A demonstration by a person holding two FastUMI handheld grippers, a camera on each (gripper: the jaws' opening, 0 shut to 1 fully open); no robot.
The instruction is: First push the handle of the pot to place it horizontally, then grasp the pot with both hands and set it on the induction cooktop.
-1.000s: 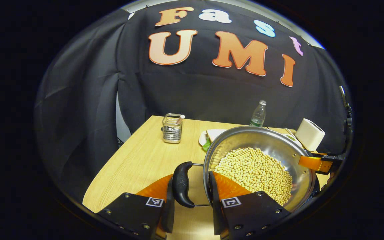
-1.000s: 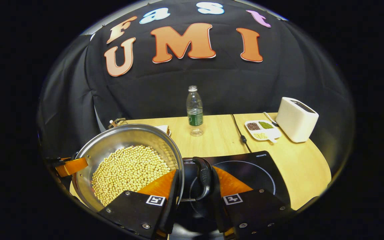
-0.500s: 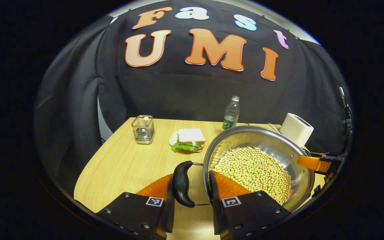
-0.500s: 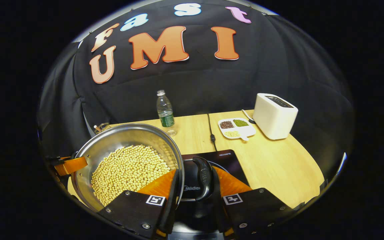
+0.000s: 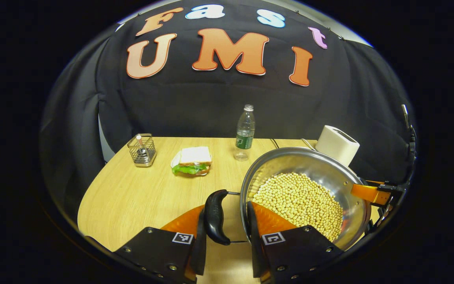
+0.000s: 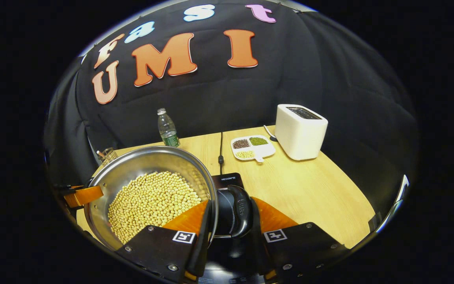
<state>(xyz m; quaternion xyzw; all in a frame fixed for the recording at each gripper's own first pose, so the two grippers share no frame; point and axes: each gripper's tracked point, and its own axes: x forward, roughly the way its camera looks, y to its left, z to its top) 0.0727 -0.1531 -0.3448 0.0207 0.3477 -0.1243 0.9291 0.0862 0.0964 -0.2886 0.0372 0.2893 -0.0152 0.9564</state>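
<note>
Bottle [image 5: 245,131], sandwich [image 5: 192,161], toaster [image 6: 300,131], perhaps caddy [image 5: 142,150].

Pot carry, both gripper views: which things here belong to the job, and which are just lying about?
Job:
- pot of beans
- pot handles
- left gripper, right gripper
- induction cooktop

Lying about:
- water bottle
- sandwich
- wire holder
- toaster
- divided dish
- table

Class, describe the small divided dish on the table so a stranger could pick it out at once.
Start at the light wooden table and find the white box-shaped toaster at its back. Just left of the toaster lies a white divided dish. Its compartments hold brown, green and pale grains, unlike anything nearby.
</note>
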